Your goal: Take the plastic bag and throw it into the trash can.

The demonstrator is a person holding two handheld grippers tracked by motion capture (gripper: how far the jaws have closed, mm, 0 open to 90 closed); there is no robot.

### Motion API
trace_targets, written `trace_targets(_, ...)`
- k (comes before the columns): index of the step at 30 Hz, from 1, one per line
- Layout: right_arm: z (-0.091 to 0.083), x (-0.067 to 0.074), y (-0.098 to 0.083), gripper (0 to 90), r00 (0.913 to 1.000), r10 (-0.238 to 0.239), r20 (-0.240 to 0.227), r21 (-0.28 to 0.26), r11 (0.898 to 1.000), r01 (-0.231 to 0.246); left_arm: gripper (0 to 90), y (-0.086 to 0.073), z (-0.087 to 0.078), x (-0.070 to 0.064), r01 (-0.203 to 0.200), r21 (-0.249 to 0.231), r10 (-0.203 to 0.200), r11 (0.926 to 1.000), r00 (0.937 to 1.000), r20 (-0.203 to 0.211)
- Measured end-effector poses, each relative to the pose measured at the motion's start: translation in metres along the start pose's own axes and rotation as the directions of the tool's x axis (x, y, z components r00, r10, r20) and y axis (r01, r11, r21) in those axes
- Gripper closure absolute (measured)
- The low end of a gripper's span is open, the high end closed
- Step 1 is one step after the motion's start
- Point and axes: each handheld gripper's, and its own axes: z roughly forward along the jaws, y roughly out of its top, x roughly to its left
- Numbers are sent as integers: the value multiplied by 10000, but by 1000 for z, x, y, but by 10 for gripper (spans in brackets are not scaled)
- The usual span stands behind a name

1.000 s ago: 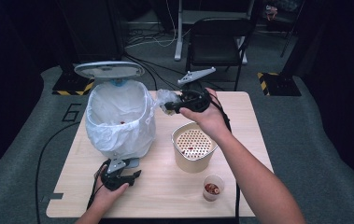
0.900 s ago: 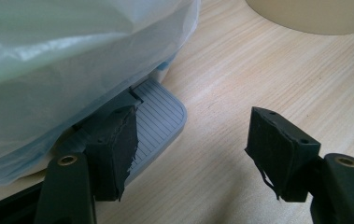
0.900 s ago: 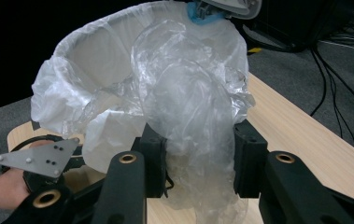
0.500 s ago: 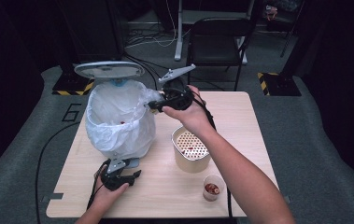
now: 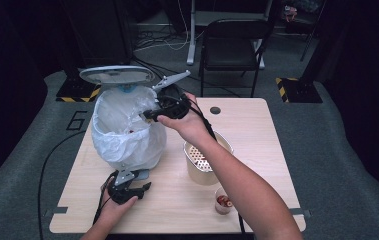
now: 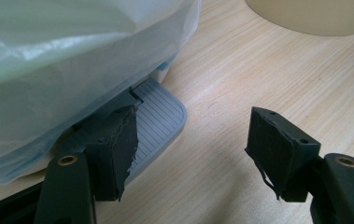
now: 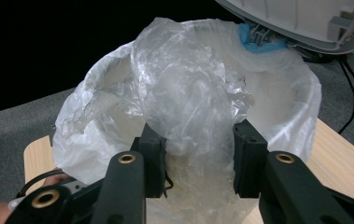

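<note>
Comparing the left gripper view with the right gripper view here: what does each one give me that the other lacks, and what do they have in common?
Left gripper view: the bin's grey foot pedal, with one of the left gripper's open fingers resting on it, and the base of a beige container.

Right gripper view: the right gripper shut on a crumpled clear plastic bag, held at the bin's open mouth, and the raised bin lid.

Both: the white bin liner and the wooden table.
</note>
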Motion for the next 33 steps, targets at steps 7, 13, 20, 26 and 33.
trace_targets(7,9,3,1,630,10000,-83,20,32,10000,83,335,0,0,-1,12,-11,-12,10000,10000,-10)
trace_targets(13,17,3,0,627,9999,-93,71,112,9999,93,335,0,0,0,18,0,-18,10000,10000,-5)
trace_targets(20,26,3,-3,467,10000,20,32,-65,10000,-20,335,0,0,-1,2,-7,-2,10000,10000,-18)
trace_targets(26,32,6,-7,258,9997,150,207,-380,9992,-142,335,0,0,-1,-9,-32,9,10000,10000,-40)
trace_targets(33,24,3,-8,223,9992,294,269,-891,9957,-269,335,0,0,-1,-18,-33,17,10000,10000,-41)
